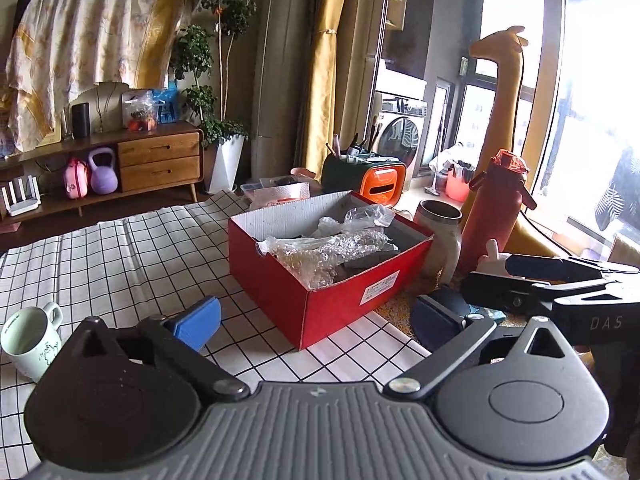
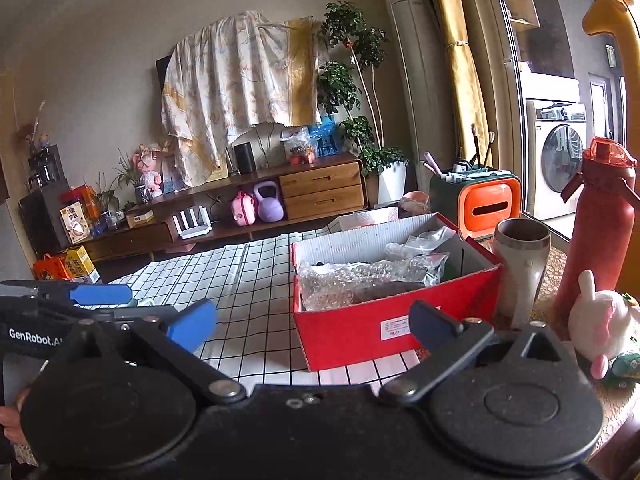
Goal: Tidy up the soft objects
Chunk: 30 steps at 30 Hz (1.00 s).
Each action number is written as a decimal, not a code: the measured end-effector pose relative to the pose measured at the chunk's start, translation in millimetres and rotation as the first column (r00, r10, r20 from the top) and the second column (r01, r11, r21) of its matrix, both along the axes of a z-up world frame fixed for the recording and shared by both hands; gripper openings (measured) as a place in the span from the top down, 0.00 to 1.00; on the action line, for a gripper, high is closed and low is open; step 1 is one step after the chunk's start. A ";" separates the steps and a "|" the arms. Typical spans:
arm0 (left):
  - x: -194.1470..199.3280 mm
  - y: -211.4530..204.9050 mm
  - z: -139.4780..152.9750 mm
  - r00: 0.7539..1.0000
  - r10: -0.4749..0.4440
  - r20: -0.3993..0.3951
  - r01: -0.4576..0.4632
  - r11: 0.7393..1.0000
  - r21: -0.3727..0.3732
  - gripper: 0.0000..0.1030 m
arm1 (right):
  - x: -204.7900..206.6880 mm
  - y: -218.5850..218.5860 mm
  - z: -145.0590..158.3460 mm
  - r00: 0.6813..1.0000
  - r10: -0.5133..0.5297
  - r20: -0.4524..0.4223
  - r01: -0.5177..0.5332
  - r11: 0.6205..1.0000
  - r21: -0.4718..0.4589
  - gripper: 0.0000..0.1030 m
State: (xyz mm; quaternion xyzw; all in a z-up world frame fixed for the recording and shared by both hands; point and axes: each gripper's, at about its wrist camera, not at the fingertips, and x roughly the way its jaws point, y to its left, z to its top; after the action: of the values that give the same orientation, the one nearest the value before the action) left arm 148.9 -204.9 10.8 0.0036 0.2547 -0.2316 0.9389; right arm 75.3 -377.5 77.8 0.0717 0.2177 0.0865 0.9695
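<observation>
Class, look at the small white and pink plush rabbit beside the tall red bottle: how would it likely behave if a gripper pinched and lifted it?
The white and pink plush rabbit looks fuzzy and stuffed, so it would probably squash under the pads, not resist. It seems light for its bulk. Its rounded body might wobble or tip if nudged.

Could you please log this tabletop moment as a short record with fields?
surface: checked tablecloth
container: red cardboard box, lid off
box contents: bubble wrap and clear plastic bags
right of box: steel tumbler, red water bottle, white plush bunny
left edge: pale green mug
left gripper: open, nothing between the fingers
right gripper: open, nothing held
</observation>
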 end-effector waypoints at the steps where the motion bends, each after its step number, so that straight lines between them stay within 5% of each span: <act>1: -1.5 0.3 0.2 1.000 0.006 0.002 -0.006 1.000 -0.002 0.00 | 0.1 -0.4 0.4 1.000 -0.002 -0.001 0.002 1.000 0.000 0.00; 30: 1.4 -14.2 0.4 0.996 0.090 0.003 -0.090 0.993 -0.077 0.00 | 1.2 -7.4 9.6 1.000 0.011 -0.028 -0.013 0.996 -0.091 0.00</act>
State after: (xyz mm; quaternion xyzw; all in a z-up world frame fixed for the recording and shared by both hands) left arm 150.4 -219.1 11.3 -0.0434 0.2425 -0.1989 0.9486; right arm 76.5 -384.9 87.5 0.0273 0.2349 0.0813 0.9682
